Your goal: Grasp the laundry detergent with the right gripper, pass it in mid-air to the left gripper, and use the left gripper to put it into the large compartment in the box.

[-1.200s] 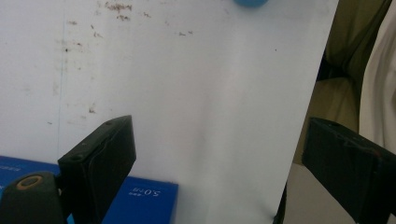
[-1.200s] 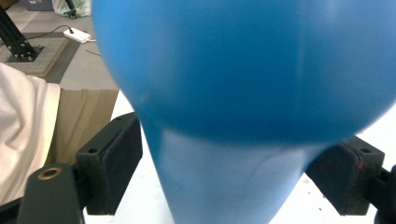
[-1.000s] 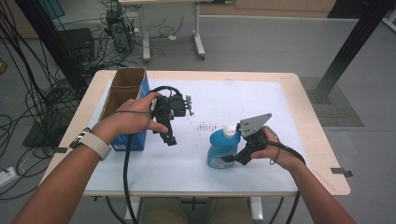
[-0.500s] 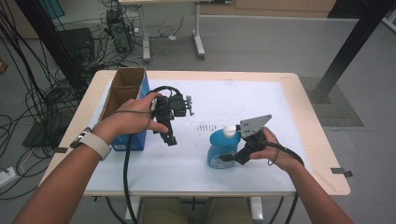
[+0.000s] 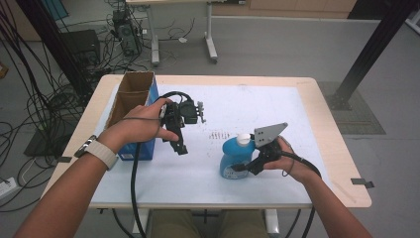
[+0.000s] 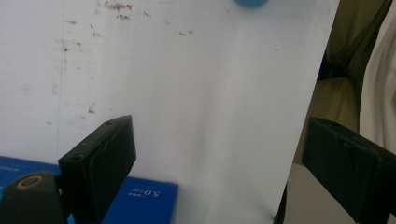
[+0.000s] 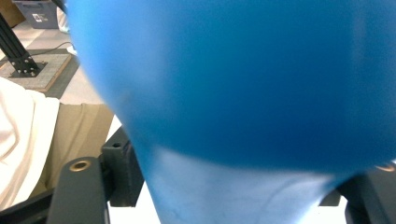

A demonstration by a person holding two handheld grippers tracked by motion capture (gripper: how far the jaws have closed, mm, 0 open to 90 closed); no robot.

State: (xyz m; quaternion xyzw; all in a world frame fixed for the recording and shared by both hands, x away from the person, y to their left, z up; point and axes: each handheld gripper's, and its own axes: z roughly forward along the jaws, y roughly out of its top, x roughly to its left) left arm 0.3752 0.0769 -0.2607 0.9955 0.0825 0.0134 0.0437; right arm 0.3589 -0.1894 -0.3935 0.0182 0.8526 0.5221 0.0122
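The right gripper (image 5: 247, 166) had closed on the blue bottle (image 5: 234, 157) — standing near the table's (image 5: 307, 124) front edge. The left gripper (image 5: 181, 141) hovered wide and empty beside the cardboard box (image 5: 130, 96); moving the bottle appeared still to come.

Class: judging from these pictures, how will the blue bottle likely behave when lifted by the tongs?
The blue bottle looks like smooth, rounded plastic, so it may slip or twist. The right tongs grip its body low, so it may tilt. Its weight cannot be judged.
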